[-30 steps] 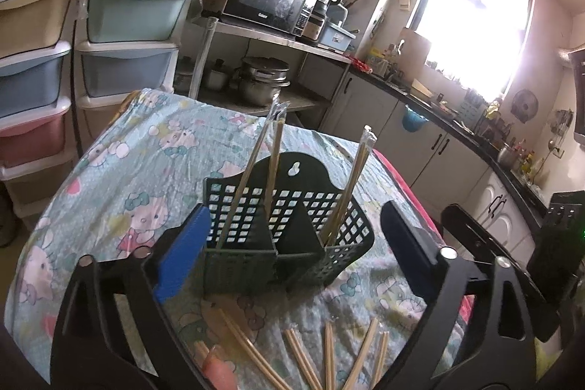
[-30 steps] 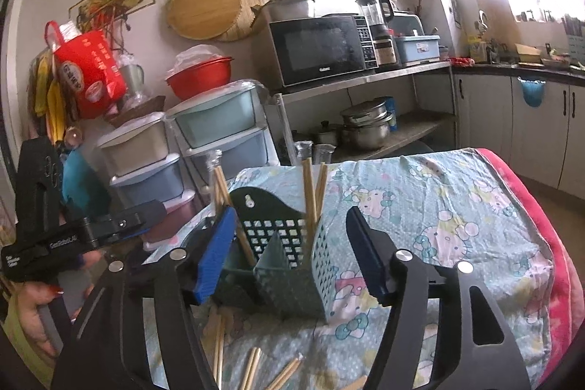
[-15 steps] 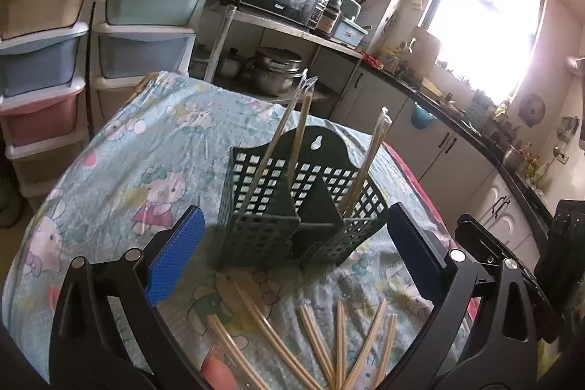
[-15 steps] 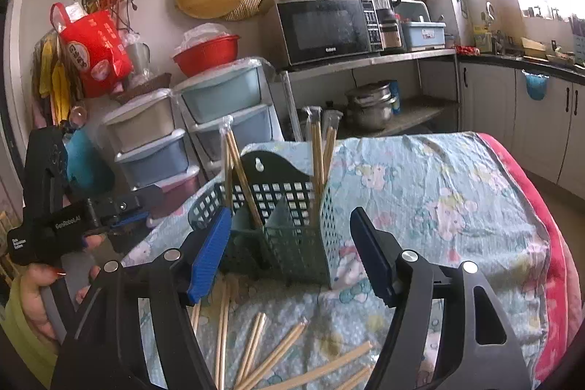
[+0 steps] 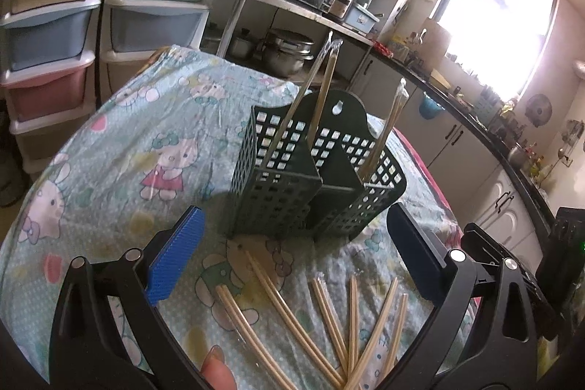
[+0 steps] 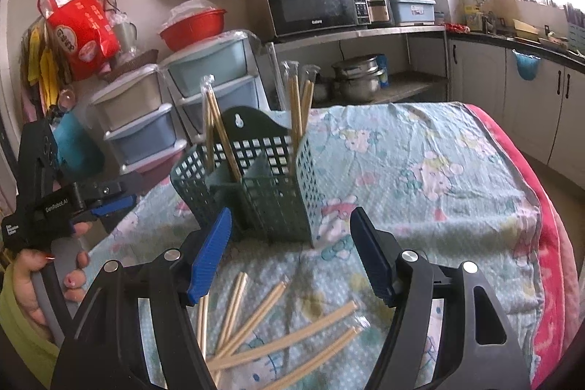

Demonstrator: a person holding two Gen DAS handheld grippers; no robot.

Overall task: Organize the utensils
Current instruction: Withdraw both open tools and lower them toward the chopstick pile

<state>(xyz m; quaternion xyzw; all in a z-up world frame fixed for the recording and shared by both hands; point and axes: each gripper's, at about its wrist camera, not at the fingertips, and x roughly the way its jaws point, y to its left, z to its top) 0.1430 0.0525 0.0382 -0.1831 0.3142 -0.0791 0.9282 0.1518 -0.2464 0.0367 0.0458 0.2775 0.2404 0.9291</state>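
Two grippers, left gripper and right gripper, fingers wide apart and empty, above loose chopsticks on table, green caddy just beyond.

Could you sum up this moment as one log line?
left gripper: open, empty | right gripper: open, empty | chopsticks: loose on table | green caddy: partly filled

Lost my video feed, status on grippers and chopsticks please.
Left gripper open, empty. Right gripper open, empty. Three wrapped pairs stand in green caddy; loose chopsticks lie on cloth in front. Nothing blocking them.
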